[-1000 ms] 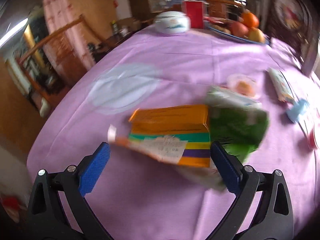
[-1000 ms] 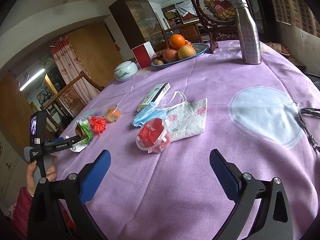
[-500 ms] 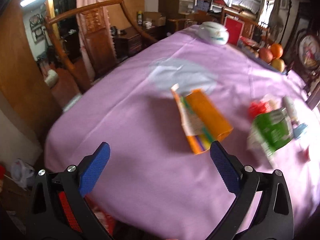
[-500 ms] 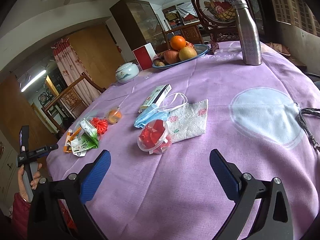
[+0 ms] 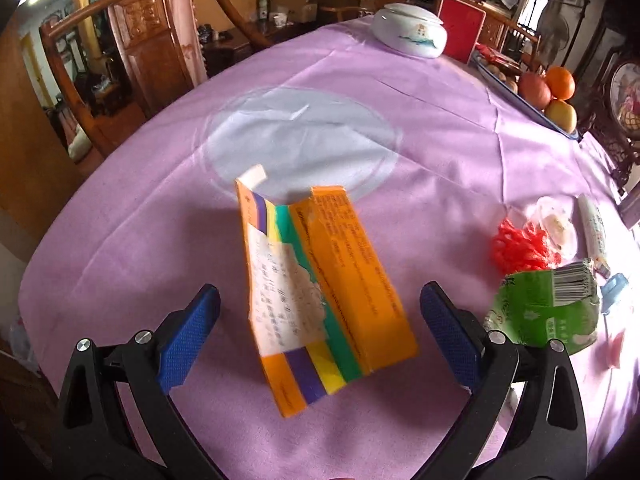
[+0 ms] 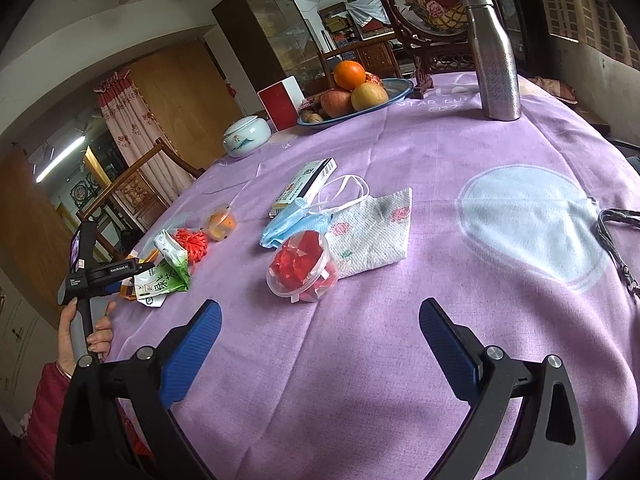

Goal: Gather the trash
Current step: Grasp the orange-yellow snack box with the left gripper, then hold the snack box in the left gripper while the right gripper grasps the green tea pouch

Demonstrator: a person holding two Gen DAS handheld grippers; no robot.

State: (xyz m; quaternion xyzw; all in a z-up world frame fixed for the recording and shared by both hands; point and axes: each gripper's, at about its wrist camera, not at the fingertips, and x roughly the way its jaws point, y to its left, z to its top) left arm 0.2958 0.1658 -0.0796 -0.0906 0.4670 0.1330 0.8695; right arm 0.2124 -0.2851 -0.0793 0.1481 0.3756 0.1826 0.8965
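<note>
A flattened orange carton with purple, yellow and green stripes lies on the purple cloth between the fingers of my open left gripper. A crushed green carton and red mesh lie to its right. In the right wrist view my right gripper is open and empty above bare cloth. Ahead of it lie a clear plastic cup of red scraps, a blue face mask, a paper napkin and a small box. The left gripper shows there at the table's left edge.
A white lidded jar, a red box and a fruit plate stand at the far side. A steel bottle stands far right. A wooden chair is beyond the table's left edge. A dark cord lies right.
My left gripper swung away past the table's edge, then came back over the orange carton, which now lies lengthwise between its fingers. The right gripper has hardly moved.
</note>
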